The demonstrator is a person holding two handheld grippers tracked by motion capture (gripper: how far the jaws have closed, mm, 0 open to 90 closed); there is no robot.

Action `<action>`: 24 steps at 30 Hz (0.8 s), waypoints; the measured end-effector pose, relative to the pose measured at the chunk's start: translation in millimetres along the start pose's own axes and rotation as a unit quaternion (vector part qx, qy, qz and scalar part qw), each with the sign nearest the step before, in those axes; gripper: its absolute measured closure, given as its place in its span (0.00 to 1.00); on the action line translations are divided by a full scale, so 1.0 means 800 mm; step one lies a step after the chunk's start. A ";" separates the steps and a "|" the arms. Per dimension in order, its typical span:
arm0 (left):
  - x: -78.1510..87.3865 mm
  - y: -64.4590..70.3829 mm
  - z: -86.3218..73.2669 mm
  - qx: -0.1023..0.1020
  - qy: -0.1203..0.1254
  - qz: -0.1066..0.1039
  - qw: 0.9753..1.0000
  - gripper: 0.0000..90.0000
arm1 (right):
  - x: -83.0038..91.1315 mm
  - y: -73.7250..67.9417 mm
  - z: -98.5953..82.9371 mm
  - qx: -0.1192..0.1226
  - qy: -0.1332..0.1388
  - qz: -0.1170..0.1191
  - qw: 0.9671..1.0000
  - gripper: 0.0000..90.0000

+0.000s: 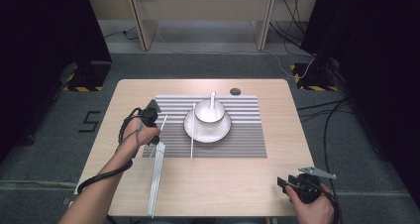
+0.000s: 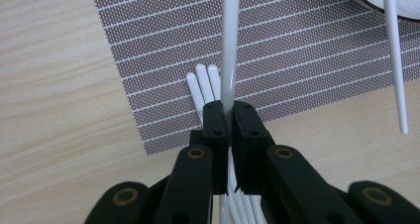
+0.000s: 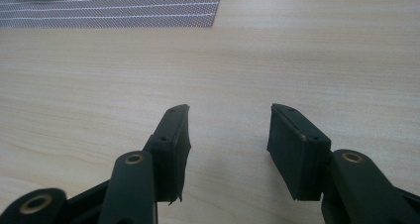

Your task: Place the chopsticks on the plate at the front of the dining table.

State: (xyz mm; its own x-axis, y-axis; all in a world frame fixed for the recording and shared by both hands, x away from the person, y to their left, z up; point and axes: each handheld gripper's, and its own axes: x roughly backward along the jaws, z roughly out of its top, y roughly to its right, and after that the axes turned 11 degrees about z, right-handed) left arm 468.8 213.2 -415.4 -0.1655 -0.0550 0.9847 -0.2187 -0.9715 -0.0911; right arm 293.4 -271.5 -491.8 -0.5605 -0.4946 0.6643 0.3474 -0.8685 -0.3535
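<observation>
Gripping one white chopstick (image 2: 229,50), the left gripper (image 2: 228,116) is seen with its jaws pinched narrow on the rod, just above the bundle of chopsticks (image 2: 202,85) lying at the placemat's (image 2: 163,45) near corner. In the high view the held stick is angled toward one o'clock from the left gripper (image 1: 159,130), with the bundle (image 1: 156,179) stretched toward six o'clock. Another single chopstick (image 1: 192,131) is already laid beside the plate (image 1: 220,132), which carries a bowl (image 1: 209,111) with a spoon (image 1: 213,98) at twelve o'clock. The step in hand is judged to be the laying of a second stick by the plate (a pair seems intended). A short carry toward three o'clock is called for, then a level lowering alongside the first stick before release. The left forearm is stretched forward, wrist bent inward. The right gripper (image 3: 228,140) is held idle at five o'clock above bare table (image 3: 297,50), jaws spread wide with nothing between them.
</observation>
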 end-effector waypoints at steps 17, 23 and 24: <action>0.003 0.005 0.009 0.002 0.003 -0.004 1.000 0.95 | 0.000 0.000 0.000 0.000 0.000 0.000 1.000 0.56; 0.002 0.007 0.012 0.004 0.003 -0.004 1.000 0.95 | 0.000 0.000 0.000 0.000 0.000 -0.001 1.000 0.57; 0.002 0.007 0.012 0.004 0.002 -0.005 1.000 0.95 | 0.000 0.000 0.000 0.000 0.000 -0.001 1.000 0.56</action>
State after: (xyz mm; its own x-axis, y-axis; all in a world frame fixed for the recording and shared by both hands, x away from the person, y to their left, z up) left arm 476.8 205.2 -412.6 -0.1680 -0.0452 0.9847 -0.2130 -0.9737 -0.0810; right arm 293.4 -272.0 -491.6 -0.5619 -0.4926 0.6646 0.3466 -0.8696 -0.3516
